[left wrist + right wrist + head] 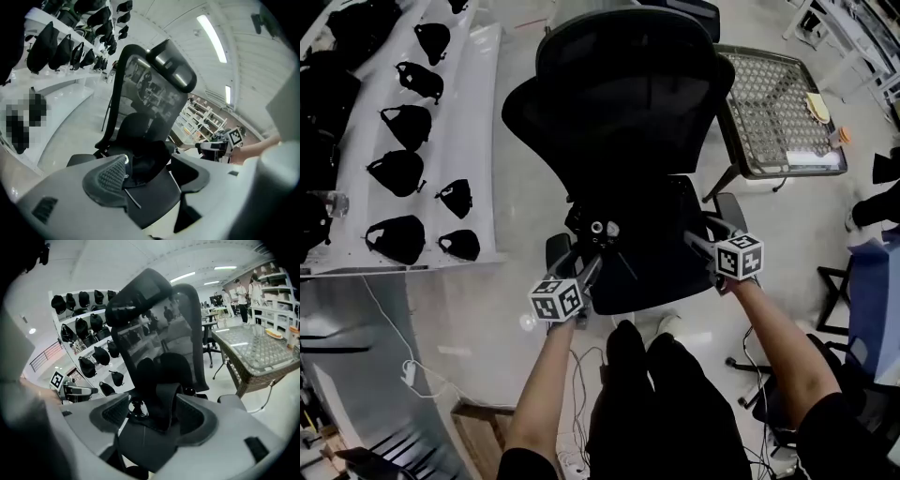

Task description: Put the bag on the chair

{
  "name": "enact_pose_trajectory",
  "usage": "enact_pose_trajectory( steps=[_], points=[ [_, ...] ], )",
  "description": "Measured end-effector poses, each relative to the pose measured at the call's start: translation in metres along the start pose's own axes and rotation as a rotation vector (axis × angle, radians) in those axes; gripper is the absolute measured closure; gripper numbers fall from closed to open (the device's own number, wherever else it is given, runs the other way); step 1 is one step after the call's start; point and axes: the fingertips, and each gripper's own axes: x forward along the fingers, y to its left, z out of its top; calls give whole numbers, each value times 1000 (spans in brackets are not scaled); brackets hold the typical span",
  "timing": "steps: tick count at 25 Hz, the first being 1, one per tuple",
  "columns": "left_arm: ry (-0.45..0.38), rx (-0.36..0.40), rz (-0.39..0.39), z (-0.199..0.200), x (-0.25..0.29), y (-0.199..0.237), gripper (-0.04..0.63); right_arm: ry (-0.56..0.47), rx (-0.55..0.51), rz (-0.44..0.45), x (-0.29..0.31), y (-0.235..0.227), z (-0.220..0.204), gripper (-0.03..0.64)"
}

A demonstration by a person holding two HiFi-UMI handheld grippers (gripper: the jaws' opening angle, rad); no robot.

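**Operator:** State of both grippers?

**Technician:** Left gripper (150,174) and right gripper (152,417): jaws spread wide, pads pressing on nothing. Both are released.

**Operator:** Location of the bag?

**Technician:** The bag (630,217) lies on the seat of the chair (628,103), close to the backrest base. In the head view, the left gripper stands at eight o'clock of it and the right at three o'clock, both apart from it.

**Operator:** Handling?

**Technician:** Judged soft, limp and probably light. It slumps and does not hold its shape, and it is not fragile. If repositioning is required, grip a strap beside the metal rings (605,228). Smooth panels may slip.
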Motion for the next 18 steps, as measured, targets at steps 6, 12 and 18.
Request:
enact_pose_trajectory(
  steps=[6, 12, 18],
  points=[
    [-31, 21, -20, -32, -59, -72, 313, -118, 23, 11, -73, 33, 6, 311],
    [-135, 54, -58, -29, -110, -158, 313, -192, 60, 73, -139, 78, -7, 313],
    [-214, 103, -131, -32, -159, -248, 314, -240, 71, 99, -216, 122, -20, 334]
  ],
)
